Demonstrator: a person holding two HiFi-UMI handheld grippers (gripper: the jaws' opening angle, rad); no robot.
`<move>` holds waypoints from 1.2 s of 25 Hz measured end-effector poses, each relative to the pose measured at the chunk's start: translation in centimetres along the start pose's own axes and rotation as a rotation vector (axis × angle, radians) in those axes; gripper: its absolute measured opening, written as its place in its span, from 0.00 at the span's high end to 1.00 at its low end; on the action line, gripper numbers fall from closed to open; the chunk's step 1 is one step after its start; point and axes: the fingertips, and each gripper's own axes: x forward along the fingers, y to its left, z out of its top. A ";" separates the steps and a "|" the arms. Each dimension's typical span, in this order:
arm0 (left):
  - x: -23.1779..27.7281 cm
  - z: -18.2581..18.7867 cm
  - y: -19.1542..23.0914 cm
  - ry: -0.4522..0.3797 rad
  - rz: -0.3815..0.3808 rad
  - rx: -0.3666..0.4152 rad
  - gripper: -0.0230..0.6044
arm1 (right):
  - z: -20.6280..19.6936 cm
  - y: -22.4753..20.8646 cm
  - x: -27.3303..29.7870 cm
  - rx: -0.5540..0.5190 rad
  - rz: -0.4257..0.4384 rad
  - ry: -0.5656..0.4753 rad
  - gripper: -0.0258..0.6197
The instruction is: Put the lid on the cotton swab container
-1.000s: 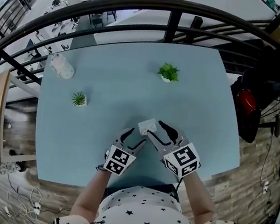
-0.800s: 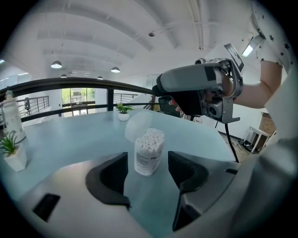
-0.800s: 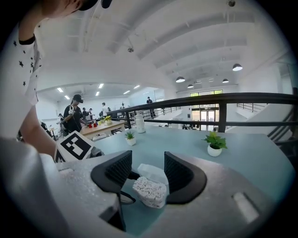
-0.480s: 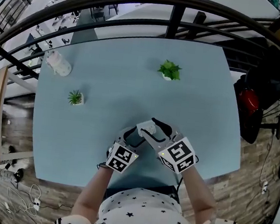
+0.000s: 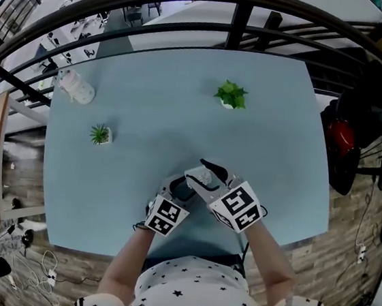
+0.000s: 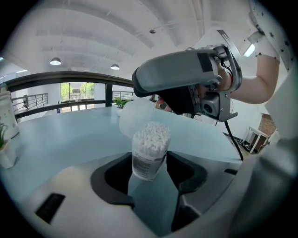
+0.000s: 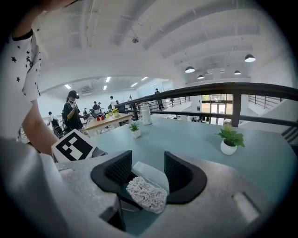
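left gripper [image 6: 149,162] jaws pinch clear cylindrical swab-filled container [image 6: 148,155]; right gripper [image 7: 148,163] jaws clamp translucent plastic lid [image 7: 153,174] just above; square it, push straight down

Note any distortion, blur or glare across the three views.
Head view: heavy fisheye, the railing bows round the table; evenly lit. Left gripper view: dark round vignette; container sharp, clear lid faint. Right gripper view: same vignette; ceiling lamps blown white.
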 end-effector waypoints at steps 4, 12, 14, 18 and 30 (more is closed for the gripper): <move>0.0 0.2 -0.1 -0.002 -0.007 -0.005 0.60 | -0.4 0.1 0.3 -0.004 0.013 0.026 0.65; 0.0 0.0 0.1 0.005 -0.003 -0.003 0.60 | -0.9 0.4 0.2 -0.008 0.011 0.041 0.65; 0.0 0.0 0.0 0.007 -0.005 -0.005 0.60 | -1.1 0.6 0.0 -0.007 0.009 0.045 0.65; -0.1 0.1 0.0 0.006 -0.003 -0.002 0.60 | -1.3 1.0 -0.5 0.003 -0.002 0.045 0.65; 0.2 0.0 0.0 0.006 0.001 0.005 0.61 | -3.6 1.9 -1.2 0.038 -0.022 0.074 0.65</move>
